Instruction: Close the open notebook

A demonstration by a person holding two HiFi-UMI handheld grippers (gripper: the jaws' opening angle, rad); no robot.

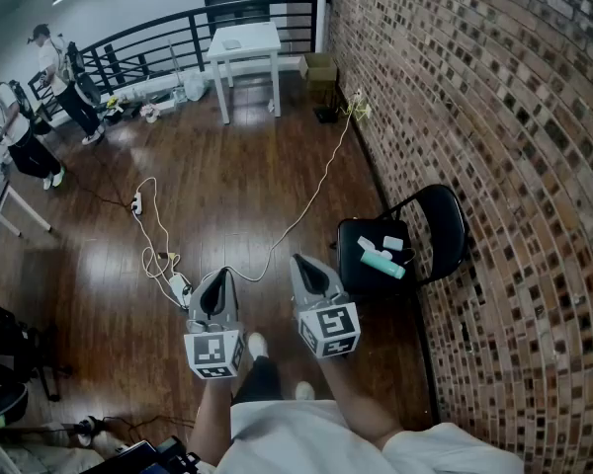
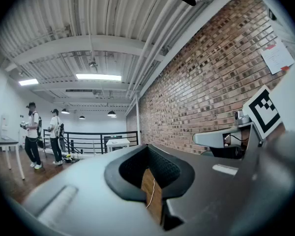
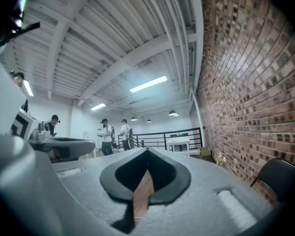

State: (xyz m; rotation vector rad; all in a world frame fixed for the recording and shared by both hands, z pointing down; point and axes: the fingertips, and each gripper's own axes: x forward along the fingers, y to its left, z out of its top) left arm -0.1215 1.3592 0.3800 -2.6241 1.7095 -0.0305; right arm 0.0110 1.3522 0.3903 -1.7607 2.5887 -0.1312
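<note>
No open notebook can be made out in any view. A white table (image 1: 245,42) stands far off by the railing with a small flat thing on it, too small to identify. Both grippers are held level at waist height over the wooden floor, side by side and pointing ahead. My left gripper (image 1: 217,276) has its jaws together with only a thin slit between them, and it holds nothing (image 2: 147,147). My right gripper (image 1: 298,262) looks the same, jaws together and empty (image 3: 147,150).
A black folding chair (image 1: 445,223) stands by the brick wall (image 1: 494,117) to my right and carries a teal bottle (image 1: 381,261) and small white items. White cables (image 1: 158,250) trail across the floor. Two people (image 1: 64,77) stand far left near the black railing (image 1: 168,38).
</note>
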